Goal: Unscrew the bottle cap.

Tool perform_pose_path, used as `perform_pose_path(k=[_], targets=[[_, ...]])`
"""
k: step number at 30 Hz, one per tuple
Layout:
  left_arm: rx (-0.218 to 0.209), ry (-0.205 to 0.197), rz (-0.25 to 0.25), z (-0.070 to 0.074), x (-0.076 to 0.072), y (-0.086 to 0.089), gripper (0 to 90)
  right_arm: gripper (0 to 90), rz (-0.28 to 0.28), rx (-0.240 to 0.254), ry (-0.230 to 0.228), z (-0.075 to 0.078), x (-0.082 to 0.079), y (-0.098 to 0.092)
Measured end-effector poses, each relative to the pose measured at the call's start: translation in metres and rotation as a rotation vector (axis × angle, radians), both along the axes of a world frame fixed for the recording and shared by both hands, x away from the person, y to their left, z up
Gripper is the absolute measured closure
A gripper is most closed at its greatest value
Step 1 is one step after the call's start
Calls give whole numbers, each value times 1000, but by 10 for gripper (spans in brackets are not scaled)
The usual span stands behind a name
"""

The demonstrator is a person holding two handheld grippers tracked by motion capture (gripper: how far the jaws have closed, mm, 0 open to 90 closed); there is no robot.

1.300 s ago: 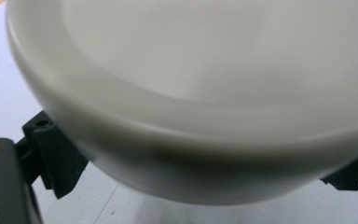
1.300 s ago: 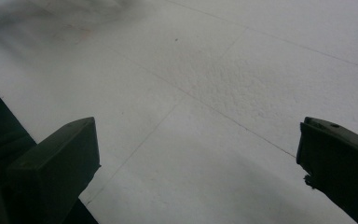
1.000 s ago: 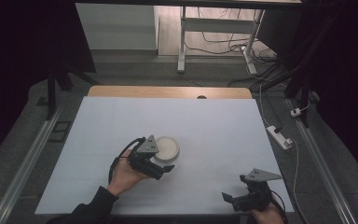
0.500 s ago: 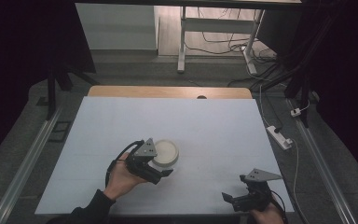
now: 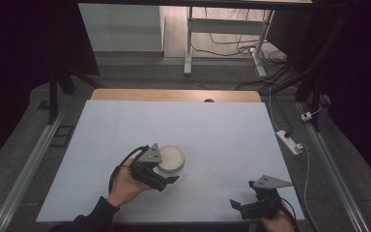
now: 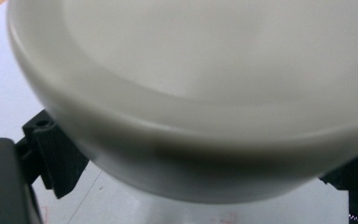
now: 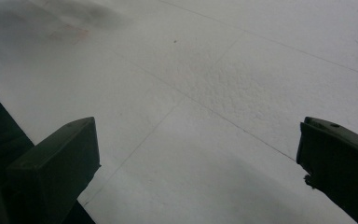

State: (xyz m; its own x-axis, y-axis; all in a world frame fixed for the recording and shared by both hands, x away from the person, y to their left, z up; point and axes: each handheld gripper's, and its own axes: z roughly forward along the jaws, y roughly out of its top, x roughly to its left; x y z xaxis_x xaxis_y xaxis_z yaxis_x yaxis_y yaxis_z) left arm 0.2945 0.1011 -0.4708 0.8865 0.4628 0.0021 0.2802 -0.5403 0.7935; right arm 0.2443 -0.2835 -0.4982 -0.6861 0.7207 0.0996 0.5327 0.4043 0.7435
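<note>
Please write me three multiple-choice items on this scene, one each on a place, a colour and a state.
1. Where is the bowl on the table?
A. far right corner
B. near side, left of the middle
C. on the floor

2. What colour is the bowl?
A. white
B. red
C. blue

3. How is the right gripper?
A. shut on the bowl
B. open, holding nothing
C. shut on a cable

Answers:
1 B: the high view shows it by the left gripper.
2 A: it looks white in the left gripper view too.
3 B: its jaws stand wide apart over bare table.
</note>
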Motion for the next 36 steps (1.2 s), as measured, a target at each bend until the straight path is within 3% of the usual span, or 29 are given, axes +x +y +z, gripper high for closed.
perform_pose_path(k=[16, 22, 36], targets=[[12, 4, -1, -3, 1, -1, 78, 0, 16, 32, -25, 6, -1, 1], [2, 8, 1, -3, 2, -1, 78, 0, 42, 37, -34, 10, 0, 7], [2, 9, 0, -4, 2, -1, 78, 0, 110, 105, -58, 20, 6, 26]])
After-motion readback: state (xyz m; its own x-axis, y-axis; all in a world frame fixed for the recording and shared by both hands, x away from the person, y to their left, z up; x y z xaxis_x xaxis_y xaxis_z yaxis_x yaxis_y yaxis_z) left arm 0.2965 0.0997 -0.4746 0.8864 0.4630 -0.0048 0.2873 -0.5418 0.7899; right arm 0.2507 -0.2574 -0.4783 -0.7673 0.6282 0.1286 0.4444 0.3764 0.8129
